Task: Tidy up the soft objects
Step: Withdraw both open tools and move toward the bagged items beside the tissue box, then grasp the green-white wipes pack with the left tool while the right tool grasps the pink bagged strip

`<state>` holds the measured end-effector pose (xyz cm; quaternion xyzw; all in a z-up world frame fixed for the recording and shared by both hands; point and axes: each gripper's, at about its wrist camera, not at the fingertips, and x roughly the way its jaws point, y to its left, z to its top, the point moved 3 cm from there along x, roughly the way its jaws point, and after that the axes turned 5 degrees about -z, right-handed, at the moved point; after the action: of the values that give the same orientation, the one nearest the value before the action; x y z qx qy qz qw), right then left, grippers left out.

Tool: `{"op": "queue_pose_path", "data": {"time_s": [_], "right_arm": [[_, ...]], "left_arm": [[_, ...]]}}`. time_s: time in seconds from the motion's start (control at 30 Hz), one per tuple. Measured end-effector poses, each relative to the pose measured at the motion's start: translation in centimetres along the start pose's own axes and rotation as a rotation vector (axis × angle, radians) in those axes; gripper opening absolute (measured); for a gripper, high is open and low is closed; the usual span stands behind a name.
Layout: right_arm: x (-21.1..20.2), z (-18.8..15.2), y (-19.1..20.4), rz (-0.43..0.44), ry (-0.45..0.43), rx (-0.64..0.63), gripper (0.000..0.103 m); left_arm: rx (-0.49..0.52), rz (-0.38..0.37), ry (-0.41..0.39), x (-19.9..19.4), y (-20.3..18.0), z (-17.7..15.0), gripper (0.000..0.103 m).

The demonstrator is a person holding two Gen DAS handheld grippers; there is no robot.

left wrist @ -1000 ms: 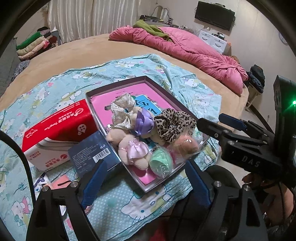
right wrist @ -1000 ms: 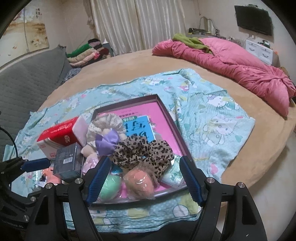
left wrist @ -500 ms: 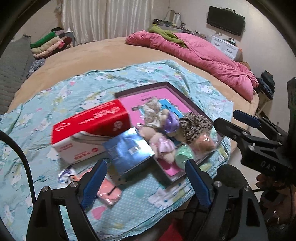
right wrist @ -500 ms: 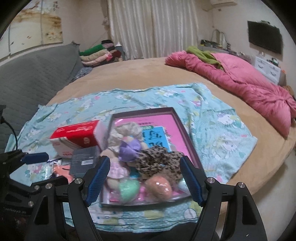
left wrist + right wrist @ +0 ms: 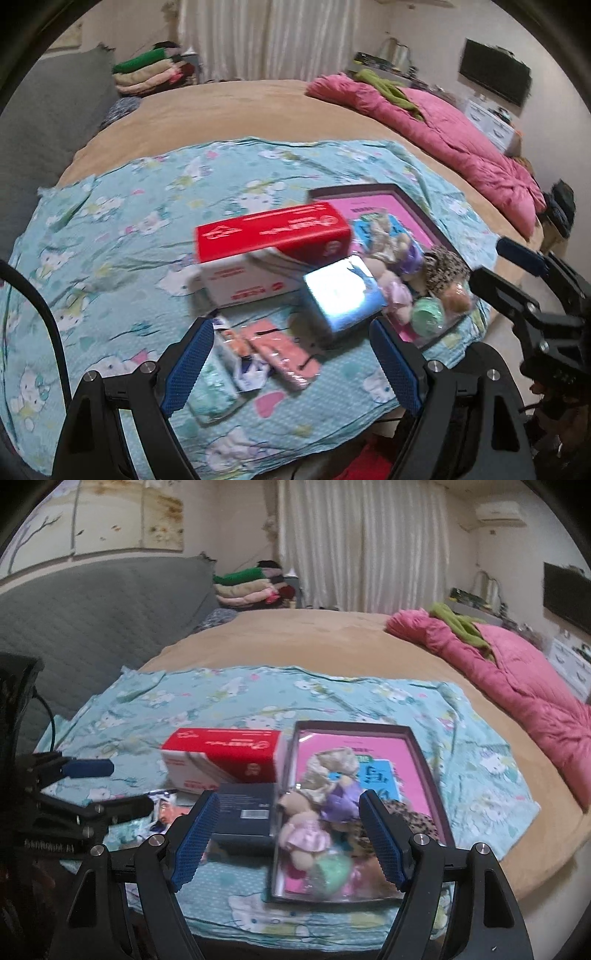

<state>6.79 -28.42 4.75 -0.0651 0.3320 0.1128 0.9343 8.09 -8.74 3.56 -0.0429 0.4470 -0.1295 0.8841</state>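
Since the earlier frame we have pulled both tools back. The left tool and right tool stand apart, holding nothing; the soft toys lie in the tray ahead, so nothing is picked yet.

A home bedroom: a round bed with pink quilt, curtains, wall television.
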Motion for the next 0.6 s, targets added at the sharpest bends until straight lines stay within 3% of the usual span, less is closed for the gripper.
{"op": "queue_pose_path", "data": {"time_s": [0.33,0.6], "right_arm": [[0.5,0.2,3.5,0.072,0.018,-0.062,0.079],[1.4,-0.2,6.9,0.108,0.039,-0.146,0.079]], "left_arm": [[-0.114,0.05,-0.02,-1.2,5.6,-0.6,0.086],[-0.167,0.062,-0.013,-1.1,8.0,-1.4,0.086]]}}
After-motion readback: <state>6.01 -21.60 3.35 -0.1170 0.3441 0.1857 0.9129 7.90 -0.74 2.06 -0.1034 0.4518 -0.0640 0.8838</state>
